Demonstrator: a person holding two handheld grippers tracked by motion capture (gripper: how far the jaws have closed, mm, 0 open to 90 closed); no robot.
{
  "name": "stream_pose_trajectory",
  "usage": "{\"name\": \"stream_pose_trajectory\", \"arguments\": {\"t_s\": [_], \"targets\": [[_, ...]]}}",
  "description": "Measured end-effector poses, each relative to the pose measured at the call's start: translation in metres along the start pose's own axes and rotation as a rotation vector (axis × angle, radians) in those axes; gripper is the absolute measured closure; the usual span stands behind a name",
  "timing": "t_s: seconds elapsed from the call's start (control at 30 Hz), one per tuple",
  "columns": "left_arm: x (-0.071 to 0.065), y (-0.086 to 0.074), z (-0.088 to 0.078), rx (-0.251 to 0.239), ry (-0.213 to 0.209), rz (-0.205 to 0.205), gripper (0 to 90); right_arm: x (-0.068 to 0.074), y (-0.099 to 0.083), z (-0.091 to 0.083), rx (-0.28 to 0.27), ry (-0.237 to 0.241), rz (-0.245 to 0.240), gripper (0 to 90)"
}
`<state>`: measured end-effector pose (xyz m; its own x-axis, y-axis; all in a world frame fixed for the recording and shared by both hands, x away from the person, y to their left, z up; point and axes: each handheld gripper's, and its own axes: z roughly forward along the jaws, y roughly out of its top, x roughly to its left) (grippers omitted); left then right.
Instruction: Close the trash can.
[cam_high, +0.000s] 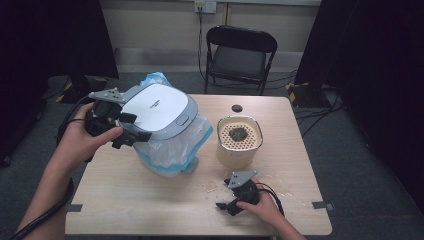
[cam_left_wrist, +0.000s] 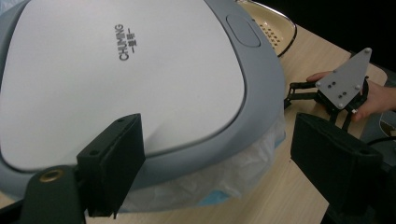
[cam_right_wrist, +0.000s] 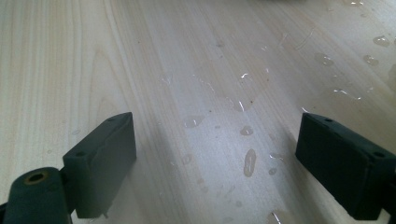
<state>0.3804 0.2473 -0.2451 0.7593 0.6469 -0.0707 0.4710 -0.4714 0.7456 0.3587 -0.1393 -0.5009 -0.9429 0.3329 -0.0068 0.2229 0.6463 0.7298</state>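
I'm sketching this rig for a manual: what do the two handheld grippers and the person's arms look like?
Both the left gripper and the right gripper are black, with two blocky black jaws, a grey three-cornered plate with small holes on top, and a trailing black cable. The forearms are bare, with no sleeves.

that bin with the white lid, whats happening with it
A person's left gripper is at the edge of the bin's white and grey lid, jaws open, one over the lid top and one beside its rim. A clear bag liner bulges out under the lid. The right gripper rests open on the wet table, near a cream strainer tub.
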Motion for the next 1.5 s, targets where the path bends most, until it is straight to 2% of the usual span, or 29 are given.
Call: {"name": "stream_pose_trajectory", "arguments": {"t_s": [0.2, 0.43, 0.77, 0.9, 1.0, 1.4, 1.5], "targets": [[0.002, -0.016, -0.012, -0.023, 0.002, -0.018, 17.1, 0.000, 0.000, 0.000, 0.000, 0.000, 0.001, 11.6], [0.004, -0.031, -0.016, -0.028, 0.007, -0.030, 17.1, 0.000, 0.000, 0.000, 0.000, 0.000, 0.000, 11.6], [0.007, -0.050, -0.012, -0.038, -0.003, -0.052, 16.8, 0.000, 0.000, 0.000, -0.002, 0.000, 0.001, 11.6], [0.009, -0.057, -0.011, -0.048, -0.007, -0.048, 16.8, 0.000, 0.000, 0.000, -0.002, 0.000, 0.000, 11.6], [0.009, -0.063, -0.010, -0.056, -0.012, -0.064, 16.8, 0.000, 0.000, 0.000, -0.001, 0.000, 0.002, 11.6], [0.012, -0.084, 0.001, -0.052, -0.014, -0.063, 16.9, 0.000, 0.000, 0.000, -0.001, 0.000, 0.001, 11.5], [0.012, -0.089, 0.004, -0.049, -0.020, -0.075, 16.9, 0.000, 0.000, 0.000, -0.001, 0.001, 0.002, 11.6]]}}
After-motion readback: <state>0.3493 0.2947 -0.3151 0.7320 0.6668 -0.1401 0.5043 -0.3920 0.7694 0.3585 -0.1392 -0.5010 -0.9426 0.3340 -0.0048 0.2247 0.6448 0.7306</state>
